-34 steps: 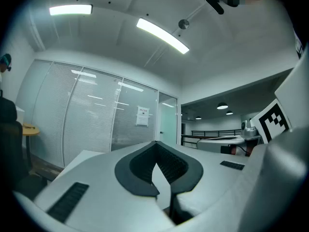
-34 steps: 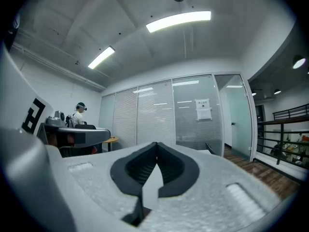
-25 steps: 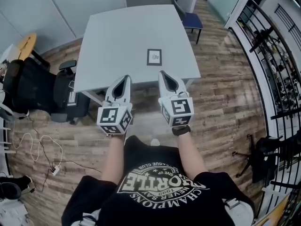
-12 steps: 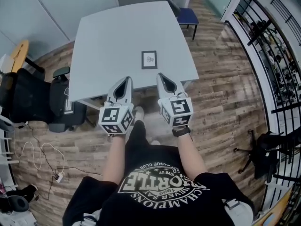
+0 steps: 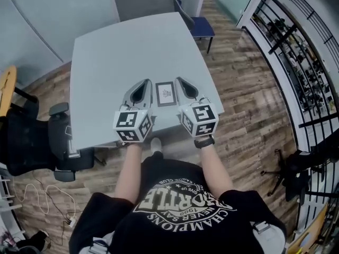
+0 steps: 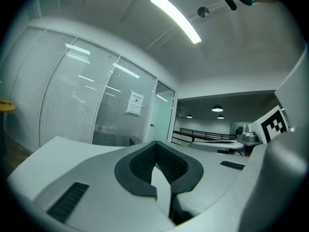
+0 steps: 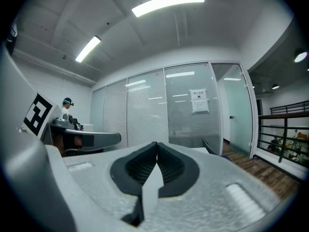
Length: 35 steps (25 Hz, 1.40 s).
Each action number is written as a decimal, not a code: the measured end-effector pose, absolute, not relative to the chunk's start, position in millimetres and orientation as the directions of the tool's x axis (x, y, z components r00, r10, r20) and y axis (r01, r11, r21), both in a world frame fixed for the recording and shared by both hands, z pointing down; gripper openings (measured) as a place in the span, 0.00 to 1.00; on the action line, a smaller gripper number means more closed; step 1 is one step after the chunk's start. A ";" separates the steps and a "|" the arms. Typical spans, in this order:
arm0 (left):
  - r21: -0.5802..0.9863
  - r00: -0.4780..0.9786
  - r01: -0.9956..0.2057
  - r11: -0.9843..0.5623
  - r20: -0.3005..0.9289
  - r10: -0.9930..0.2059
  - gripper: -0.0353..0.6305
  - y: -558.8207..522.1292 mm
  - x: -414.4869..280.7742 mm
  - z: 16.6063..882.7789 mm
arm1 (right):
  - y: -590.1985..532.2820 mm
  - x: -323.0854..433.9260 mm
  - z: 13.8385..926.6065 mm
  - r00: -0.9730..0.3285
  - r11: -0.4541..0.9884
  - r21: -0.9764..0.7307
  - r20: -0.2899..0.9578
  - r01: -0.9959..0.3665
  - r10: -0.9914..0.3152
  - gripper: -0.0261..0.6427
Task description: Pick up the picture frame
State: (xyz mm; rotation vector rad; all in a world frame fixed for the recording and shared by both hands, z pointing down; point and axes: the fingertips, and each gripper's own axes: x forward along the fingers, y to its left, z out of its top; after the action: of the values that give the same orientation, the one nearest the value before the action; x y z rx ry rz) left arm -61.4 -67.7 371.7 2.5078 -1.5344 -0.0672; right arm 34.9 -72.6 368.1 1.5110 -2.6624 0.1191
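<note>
A small dark picture frame (image 5: pixel 166 93) with a pale print lies flat on the grey table (image 5: pixel 106 62), near its front edge. My left gripper (image 5: pixel 146 82) hovers just left of the frame, and my right gripper (image 5: pixel 179 80) just right of it. Both point level over the table and touch nothing. Each has its jaws shut and empty, as the left gripper (image 6: pixel 155 144) and the right gripper (image 7: pixel 157 145) show in their own views. Neither gripper view shows the frame.
A blue chair (image 5: pixel 197 24) stands at the table's far right corner. Dark office chairs (image 5: pixel 37 142) and floor cables (image 5: pixel 50 200) sit to the left. A black railing (image 5: pixel 296 57) runs along the right. Glass partition walls (image 7: pixel 159 115) stand beyond the table.
I have stepped up to the table. Both grippers moved forward from short of the table's edge to either side of the picture frame, still shut.
</note>
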 end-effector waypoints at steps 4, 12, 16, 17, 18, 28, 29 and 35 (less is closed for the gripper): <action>0.231 0.499 -0.855 -0.465 0.114 -0.859 0.06 -121.4 -79.9 392.6 | -125.9 17.5 392.9 -0.486 0.490 -0.032 0.190 -0.871 -0.853 0.04; 0.315 0.539 -0.833 -0.455 0.275 -0.796 0.06 -197.1 -86.0 475.0 | -190.9 17.4 479.5 -0.460 0.478 -0.054 0.387 -0.876 -0.799 0.04; 0.368 0.547 -0.830 -0.420 0.391 -0.740 0.06 -218.2 -69.8 537.6 | -215.9 36.8 549.7 -0.458 0.476 -0.110 0.522 -0.872 -0.719 0.04; 0.386 0.547 -0.830 -0.403 0.422 -0.723 0.06 -222.3 -68.0 553.6 | -221.4 40.6 565.0 -0.458 0.473 -0.124 0.548 -0.872 -0.700 0.04; 0.406 0.549 -0.828 -0.387 0.452 -0.703 0.06 -224.5 -65.8 569.1 | -225.4 44.7 578.9 -0.457 0.467 -0.140 0.571 -0.873 -0.682 0.04; 0.530 0.580 -0.806 -0.263 0.620 -0.528 0.16 -224.2 -40.3 675.4 | -233.7 62.5 688.3 -0.477 0.460 -0.256 0.743 -0.850 -0.469 0.20; 0.542 0.587 -0.801 -0.255 0.627 -0.512 0.21 -222.6 -38.4 682.5 | -232.1 62.1 696.4 -0.481 0.460 -0.267 0.754 -0.847 -0.448 0.25; 0.560 0.584 -0.804 -0.199 0.679 -0.446 0.28 -215.4 -36.7 721.7 | -223.6 64.4 735.2 -0.495 0.424 -0.330 0.783 -0.844 -0.377 0.33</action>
State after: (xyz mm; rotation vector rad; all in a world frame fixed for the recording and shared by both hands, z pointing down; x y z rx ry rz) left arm -36.7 -215.4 721.7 1.8354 -1.0162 0.4584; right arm 64.4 -223.6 735.2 1.0277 -2.0592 0.9705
